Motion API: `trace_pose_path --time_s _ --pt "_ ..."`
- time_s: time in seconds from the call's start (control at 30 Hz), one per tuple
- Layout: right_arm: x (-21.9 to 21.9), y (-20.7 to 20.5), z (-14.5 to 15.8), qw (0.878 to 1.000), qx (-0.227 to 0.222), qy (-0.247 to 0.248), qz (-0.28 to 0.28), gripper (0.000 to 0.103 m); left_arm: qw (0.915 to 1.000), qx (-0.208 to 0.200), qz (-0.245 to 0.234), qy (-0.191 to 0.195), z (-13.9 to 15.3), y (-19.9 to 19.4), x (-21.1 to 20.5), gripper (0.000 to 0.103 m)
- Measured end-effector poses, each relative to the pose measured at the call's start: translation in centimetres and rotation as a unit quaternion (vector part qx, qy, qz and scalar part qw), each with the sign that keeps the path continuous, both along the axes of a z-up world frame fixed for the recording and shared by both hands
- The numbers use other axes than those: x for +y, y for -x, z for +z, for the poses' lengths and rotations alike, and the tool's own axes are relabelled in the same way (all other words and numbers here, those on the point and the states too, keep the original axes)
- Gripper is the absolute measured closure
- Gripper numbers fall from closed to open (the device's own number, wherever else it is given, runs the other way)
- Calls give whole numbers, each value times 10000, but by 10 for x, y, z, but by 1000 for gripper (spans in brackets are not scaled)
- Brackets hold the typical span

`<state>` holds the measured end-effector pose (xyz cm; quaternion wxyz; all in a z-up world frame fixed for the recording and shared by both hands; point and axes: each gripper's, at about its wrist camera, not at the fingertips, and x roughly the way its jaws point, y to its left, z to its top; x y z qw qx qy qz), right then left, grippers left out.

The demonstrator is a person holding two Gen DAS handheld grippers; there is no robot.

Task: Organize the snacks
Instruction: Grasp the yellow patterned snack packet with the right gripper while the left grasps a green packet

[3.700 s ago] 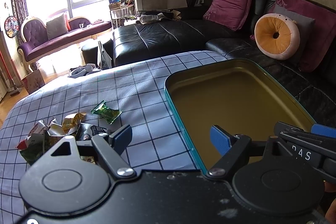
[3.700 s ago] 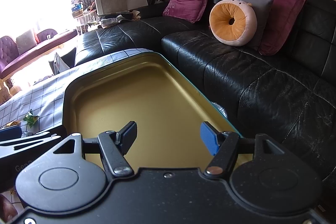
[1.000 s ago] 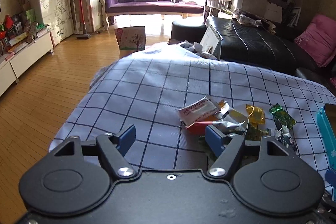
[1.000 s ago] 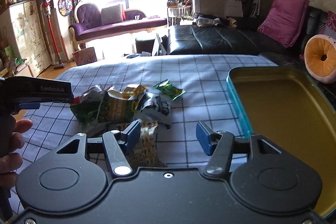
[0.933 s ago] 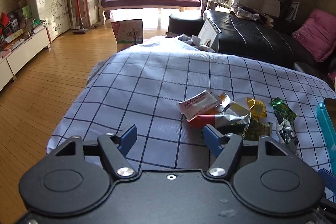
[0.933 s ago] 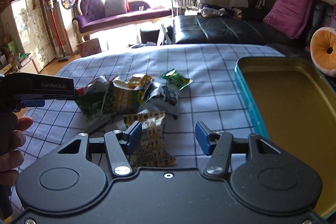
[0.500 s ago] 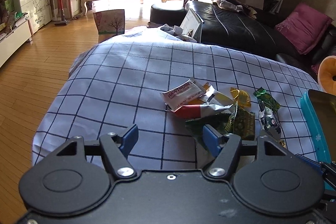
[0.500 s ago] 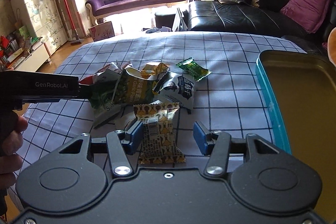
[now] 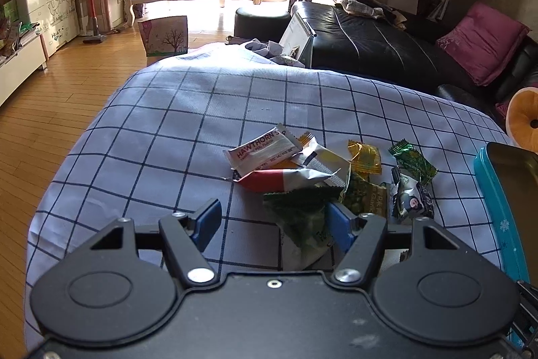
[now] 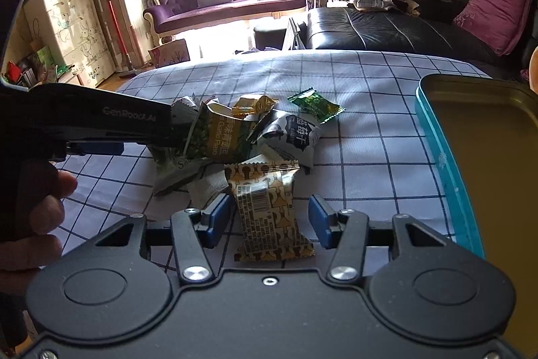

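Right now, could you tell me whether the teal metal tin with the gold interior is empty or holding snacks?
Empty as far as visible: the teal tin shows only bare gold floor.

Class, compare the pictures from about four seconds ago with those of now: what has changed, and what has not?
Both grippers swung from over the tin to the snack pile. The right gripper now straddles a brown packet, the left gripper a green packet; their jaws have been closing, gripping nothing yet. Tin and snacks stayed put.

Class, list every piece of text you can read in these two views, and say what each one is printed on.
"HAWTHORN S": white bar wrapper; its smaller red line is unreadable.
"Garlic Flavo": green pea packet, beside Chinese characters too blurred to read.
"GenRobot.AI": side of the left gripper.
Barcode on the brown packet: digits too small.
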<state>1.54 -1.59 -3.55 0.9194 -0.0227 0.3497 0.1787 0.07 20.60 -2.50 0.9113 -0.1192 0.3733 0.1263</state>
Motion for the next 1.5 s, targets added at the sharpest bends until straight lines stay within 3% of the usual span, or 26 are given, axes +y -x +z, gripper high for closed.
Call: trace_pose_path --time_s 0.33,0.4,0.47,0.57,0.83,1.1,1.33,1.5 --pt "-7 -6 -3 9999 82 -76 -118 48 9999 129 11 21 -5 -17 -2 34" --pt "-7 -6 -4 9999 101 -59 -124 48 9996 216 17 203 -8 -19 2 34" --pt "-6 -7 -7 9998 138 -30 -121 48 9986 324 -4 430 -11 -19 6 41" --pt "-6 -9 -8 9997 173 -7 -142 49 9983 323 -118 476 -11 -15 5 54" --pt "-3 -4 -10 9999 102 61 -63 49 9978 321 139 568 -6 3 16 60" --pt "-1 -3 -11 9998 118 80 -109 49 9926 324 991 629 -3 20 56 61" --pt "-3 -5 -12 9998 143 24 -143 49 9910 386 1049 737 -5 24 65 57" --pt "-7 -4 -12 9993 43 -147 -352 57 9906 411 1030 806 -7 25 67 57"
